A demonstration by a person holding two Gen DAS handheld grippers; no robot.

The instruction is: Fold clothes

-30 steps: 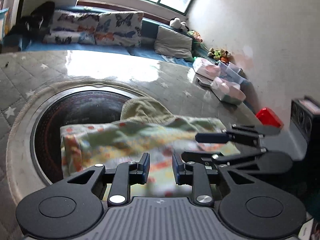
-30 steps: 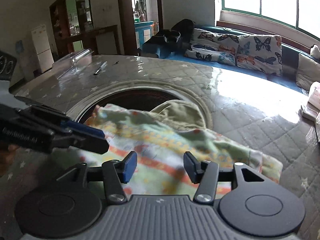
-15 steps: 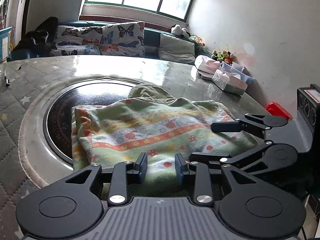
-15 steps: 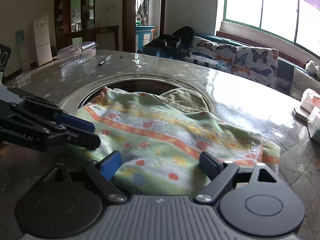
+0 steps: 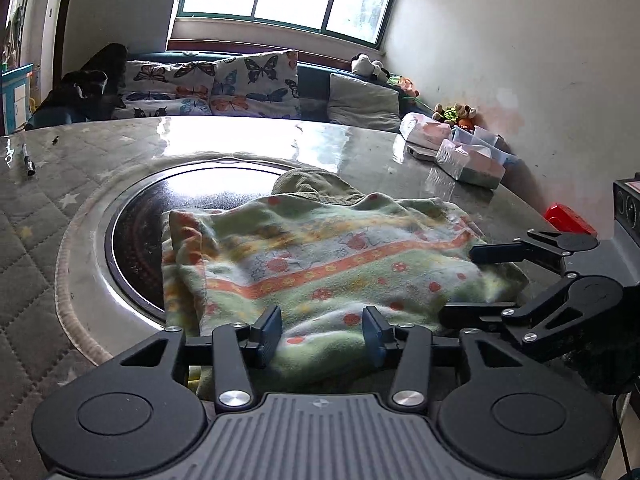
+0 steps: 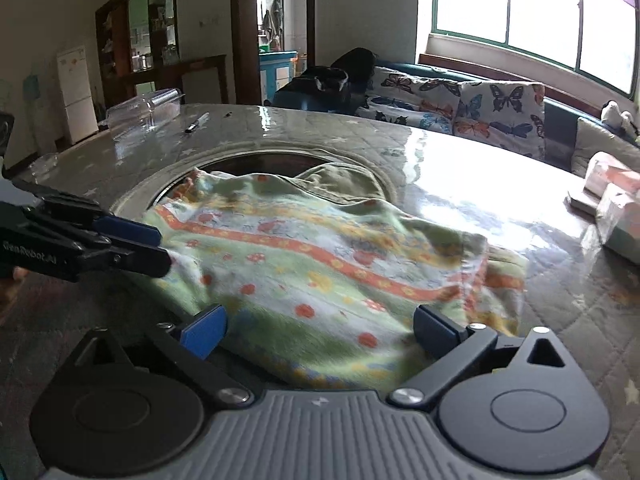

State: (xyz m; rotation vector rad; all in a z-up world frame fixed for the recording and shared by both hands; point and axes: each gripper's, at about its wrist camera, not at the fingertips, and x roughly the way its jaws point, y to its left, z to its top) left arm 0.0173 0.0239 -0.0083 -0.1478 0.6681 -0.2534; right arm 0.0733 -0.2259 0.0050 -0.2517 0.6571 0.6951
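A folded green cloth with orange stripes and red dots (image 5: 320,264) lies on the round table, partly over the dark glass centre; it also shows in the right wrist view (image 6: 320,264). An olive garment (image 5: 316,186) pokes out from under its far edge. My left gripper (image 5: 322,334) is open at the cloth's near edge, holding nothing. My right gripper (image 6: 320,326) is wide open at the same near edge, empty. Each gripper shows in the other's view: the right one (image 5: 480,280), the left one (image 6: 156,248).
The dark glass turntable (image 5: 132,236) sits in a quilted star-pattern table cover (image 5: 36,216). A pen (image 5: 28,160) lies far left. Tissue packs and boxes (image 5: 468,160) and a red item (image 5: 568,218) stand at the right. A clear plastic container (image 6: 144,110) stands far left.
The cloth has been lowered and now lies flat on the table. Both grippers have opened wider and let it go, the left one only in the last half second.
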